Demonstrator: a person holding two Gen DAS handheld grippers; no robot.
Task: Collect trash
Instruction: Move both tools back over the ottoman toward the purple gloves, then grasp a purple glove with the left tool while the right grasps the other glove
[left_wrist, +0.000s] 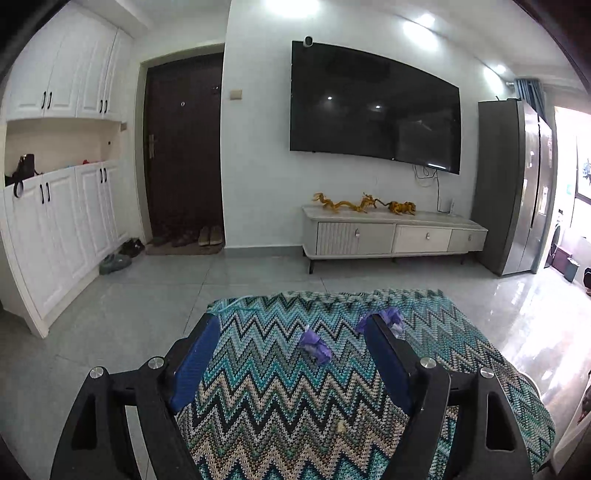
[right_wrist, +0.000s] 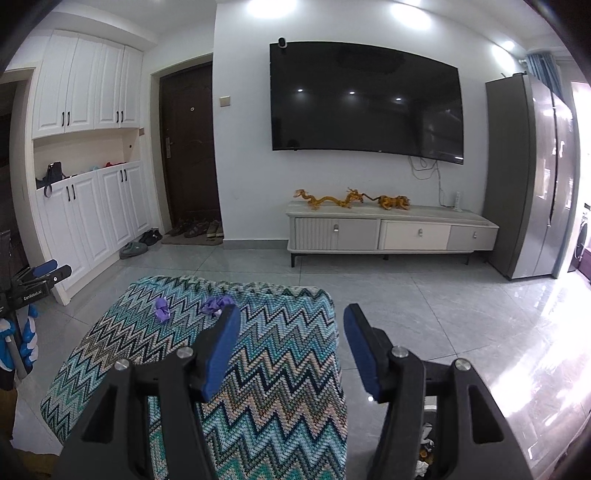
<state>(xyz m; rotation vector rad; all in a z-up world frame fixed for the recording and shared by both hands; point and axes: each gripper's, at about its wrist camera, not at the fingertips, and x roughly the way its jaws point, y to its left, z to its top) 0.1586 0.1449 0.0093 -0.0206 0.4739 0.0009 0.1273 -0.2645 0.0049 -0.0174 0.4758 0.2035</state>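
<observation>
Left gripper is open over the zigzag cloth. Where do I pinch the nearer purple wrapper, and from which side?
Probably pinch the nearer purple wrapper across its narrow middle, coming down from above with the open left gripper. It lies crumpled and low on the cloth, elongated, lying apart from the other wrapper, so a top-down pinch should clear it.

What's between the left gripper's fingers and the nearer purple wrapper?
Nothing but bare zigzag cloth. In the left wrist view the left gripper stands open, empty, with the nearer purple wrapper just ahead, untouched.
</observation>
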